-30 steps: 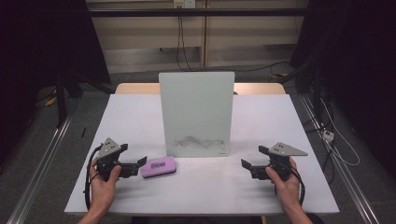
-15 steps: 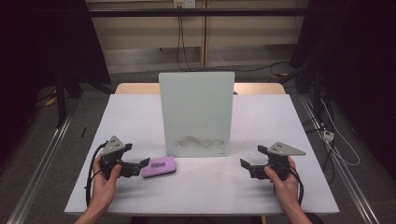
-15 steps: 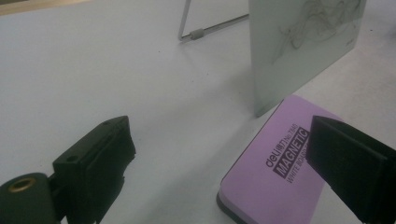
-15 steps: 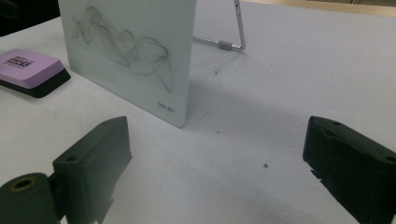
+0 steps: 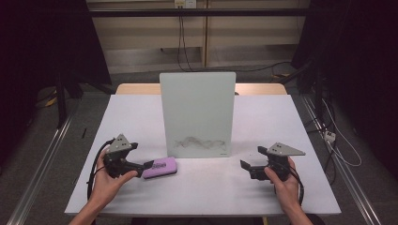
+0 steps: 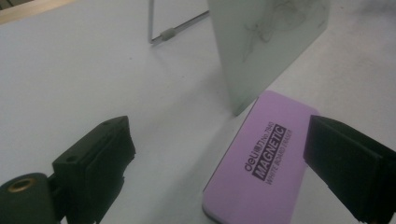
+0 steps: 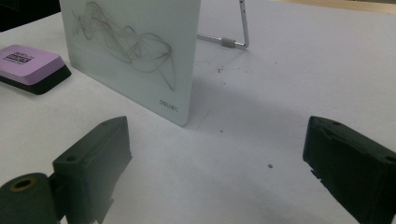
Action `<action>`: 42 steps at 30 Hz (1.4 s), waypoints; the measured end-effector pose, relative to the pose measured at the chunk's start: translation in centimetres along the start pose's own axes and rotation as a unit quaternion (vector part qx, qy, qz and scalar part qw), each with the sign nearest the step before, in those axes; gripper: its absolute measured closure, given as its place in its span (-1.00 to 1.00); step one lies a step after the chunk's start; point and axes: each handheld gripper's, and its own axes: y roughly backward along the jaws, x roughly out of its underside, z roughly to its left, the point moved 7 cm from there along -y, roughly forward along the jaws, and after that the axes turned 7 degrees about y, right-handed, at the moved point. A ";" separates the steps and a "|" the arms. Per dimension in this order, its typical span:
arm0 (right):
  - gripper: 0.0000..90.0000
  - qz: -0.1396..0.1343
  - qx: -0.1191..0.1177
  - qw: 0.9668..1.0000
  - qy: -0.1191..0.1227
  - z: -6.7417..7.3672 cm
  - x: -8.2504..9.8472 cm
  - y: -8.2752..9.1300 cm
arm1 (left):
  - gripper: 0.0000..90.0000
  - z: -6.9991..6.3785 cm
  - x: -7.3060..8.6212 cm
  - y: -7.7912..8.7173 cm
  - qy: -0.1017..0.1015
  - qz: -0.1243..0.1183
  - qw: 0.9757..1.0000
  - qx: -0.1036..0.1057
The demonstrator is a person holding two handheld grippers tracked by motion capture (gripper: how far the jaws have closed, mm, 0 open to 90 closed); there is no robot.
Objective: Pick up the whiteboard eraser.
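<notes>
A small whiteboard [image 5: 197,112] stands upright mid-table, with grey scribbles [image 5: 199,142] low on its face. A purple magnetic eraser [image 5: 160,167] lies flat just in front of the board's left corner. My left gripper [image 5: 148,165] is open, low over the table, with its tips at the eraser's left end. In the left gripper view the eraser [image 6: 261,163] lies between the spread jaws, nearer the right one, and neither jaw touches it. My right gripper [image 5: 244,167] is open and empty to the right of the board. It faces the board's scribbled lower corner [image 7: 130,46].
The white table [image 5: 263,122] has bare room on both sides of the board. A metal wire stand [image 7: 233,37] props the board from behind. Dark floor, rails and cables [image 5: 328,138] surround the table.
The left gripper has edged slightly closer to the eraser. The right gripper, the board and the eraser have hardly moved.
</notes>
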 end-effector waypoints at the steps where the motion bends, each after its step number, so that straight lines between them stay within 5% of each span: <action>1: -0.83 -0.001 0.000 1.000 0.001 0.0 0.0 0.0 | -0.81 -0.2 -0.2 -0.1 -0.004 0.003 1.000 0.003; 10: -0.83 0.001 -0.003 1.000 0.001 0.1 0.1 0.0 | -0.72 -2.0 -0.2 -1.2 -0.044 0.059 0.996 0.041; 18: -0.83 0.002 -0.007 1.000 0.004 0.2 0.1 -0.1 | -0.67 -2.5 -0.2 -2.1 -0.073 0.100 0.990 0.066; 19: -0.83 0.002 -0.007 1.000 0.004 0.2 0.1 -0.1 | -0.65 -2.4 -0.1 -2.2 -0.082 0.117 0.987 0.076; 24: -0.83 0.002 -0.008 1.000 0.004 0.2 0.1 -0.1 | -0.63 -2.3 0.0 -2.7 -0.088 0.127 0.984 0.084; 27: -0.83 0.004 -0.009 1.000 0.004 0.2 0.1 -0.2 | -0.56 -2.3 0.0 -3.1 -0.103 0.147 0.978 0.103; 28: -0.84 0.003 -0.010 1.000 0.003 0.3 0.1 -0.2 | -0.56 -2.3 0.0 -3.1 -0.103 0.147 0.978 0.103; 29: -0.83 0.003 -0.011 1.000 0.005 0.3 0.1 -0.2 | -0.55 -2.4 0.0 -3.4 -0.118 0.159 0.974 0.110; 33: -0.84 0.004 -0.011 1.000 0.004 0.3 0.1 -0.2 | -0.52 -2.5 0.3 -4.0 -0.124 0.181 0.969 0.112; 35: -0.84 0.004 -0.011 1.000 0.004 0.3 0.1 -0.2 | -0.50 -2.5 0.4 -4.2 -0.122 0.181 0.969 0.112; 37: -0.84 0.003 -0.012 1.000 0.005 0.3 0.1 -0.3 | -0.46 -2.6 0.6 -4.5 -0.129 0.193 0.966 0.117; 42: -0.84 0.005 -0.011 1.000 0.006 0.3 0.1 -0.3 | -0.38 -2.7 0.6 -4.8 -0.137 0.204 0.962 0.119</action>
